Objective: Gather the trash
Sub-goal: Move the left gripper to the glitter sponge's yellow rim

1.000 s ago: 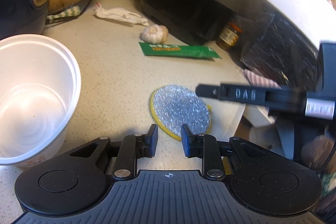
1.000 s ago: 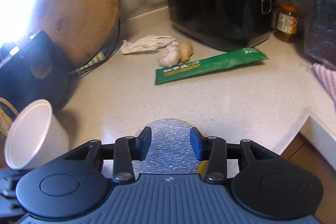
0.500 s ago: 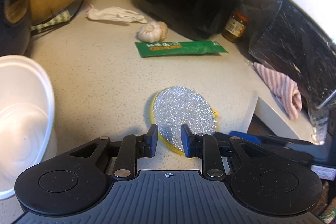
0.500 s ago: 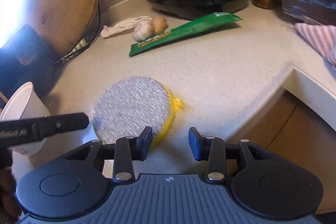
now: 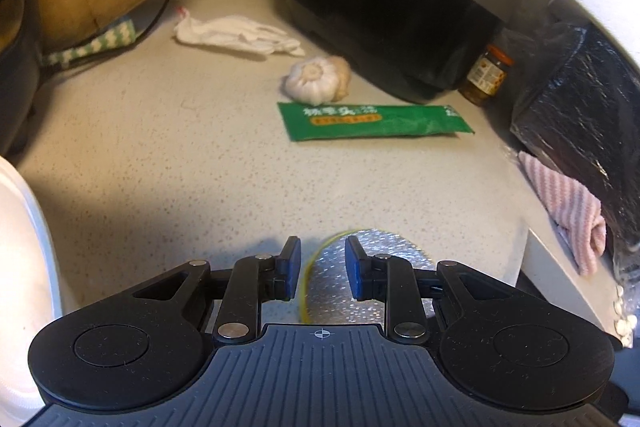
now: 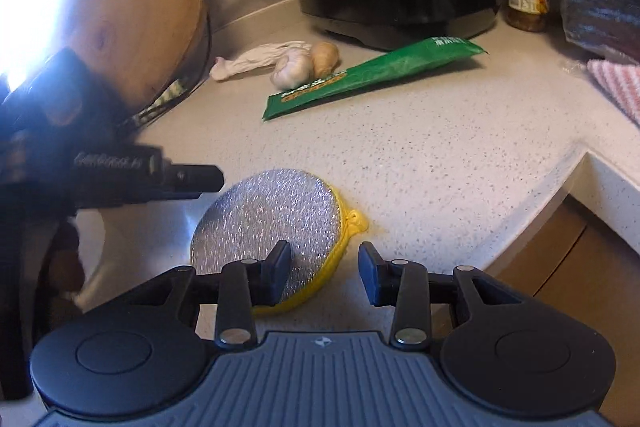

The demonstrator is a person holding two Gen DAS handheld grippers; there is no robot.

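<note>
The left gripper [image 5: 322, 273] is seen part-open and empty above the round scouring pad [image 6: 268, 231], and the right gripper [image 6: 324, 277] is likewise part-open with nothing held, its jaws straddling the pad's yellow edge without pressing it. The green wrapper [image 5: 372, 121], judged the trash, lies further back beside the garlic [image 5: 316, 81]. The pad could be grabbed by mistake, or the flat wrapper merely pushed along.

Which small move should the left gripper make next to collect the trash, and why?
Probably ease the left gripper forward toward the green wrapper. It lies flat on the counter ahead, just in front of the garlic, and looks like trash. The jaws stand apart and empty; below them is only the round scrub pad, which looks like a tool, not trash.
</note>
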